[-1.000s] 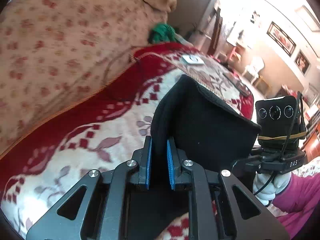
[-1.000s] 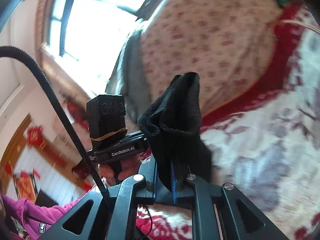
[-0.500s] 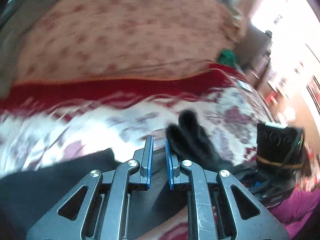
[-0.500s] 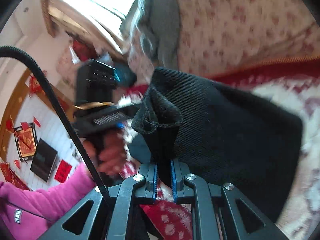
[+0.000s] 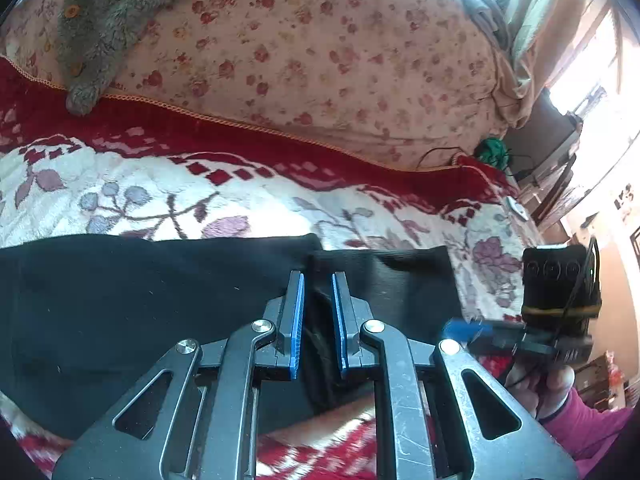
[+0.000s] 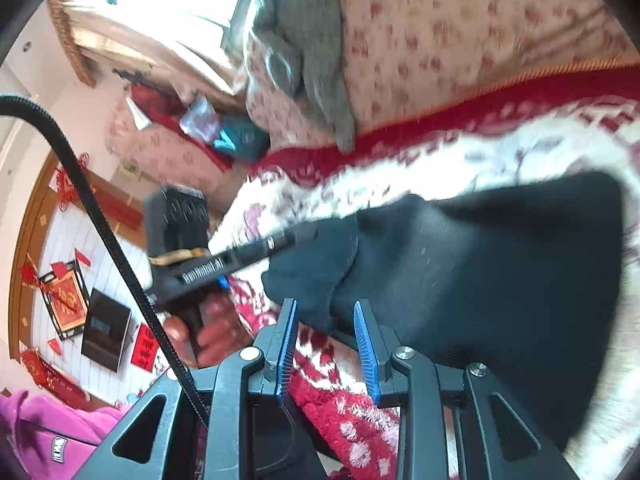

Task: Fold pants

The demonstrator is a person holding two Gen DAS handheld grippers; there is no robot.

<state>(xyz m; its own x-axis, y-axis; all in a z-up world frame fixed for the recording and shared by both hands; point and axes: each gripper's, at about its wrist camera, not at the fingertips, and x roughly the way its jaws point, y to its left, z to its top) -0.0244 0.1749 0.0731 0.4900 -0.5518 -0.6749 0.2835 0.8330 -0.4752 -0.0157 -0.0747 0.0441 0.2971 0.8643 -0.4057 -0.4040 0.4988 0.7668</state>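
Black pants [image 5: 140, 300] lie flat on a red and white flowered blanket [image 5: 160, 200], one layer folded over another. My left gripper [image 5: 318, 276] is low over the near edge, shut on a fold of the black cloth between its blue pads. In the right wrist view the pants [image 6: 500, 272] spread to the right. My right gripper [image 6: 325, 303] has its jaws opening; a corner of the cloth lies between the tips, and the pads do not press on it. The left tool's camera block [image 6: 176, 224] shows at left, held by a hand [image 6: 208, 332].
A floral quilt [image 5: 320, 60] is heaped behind the blanket with a grey fleece garment [image 5: 104, 20] on it. A green bundle [image 5: 492, 150] and cables lie at the bed's far right. A pink sleeve [image 5: 576, 428] is at lower right.
Both grippers swung down with the raised end of the pants, which now lies flat on the blanket. The right jaws have parted and let go of the cloth. The left still grips.
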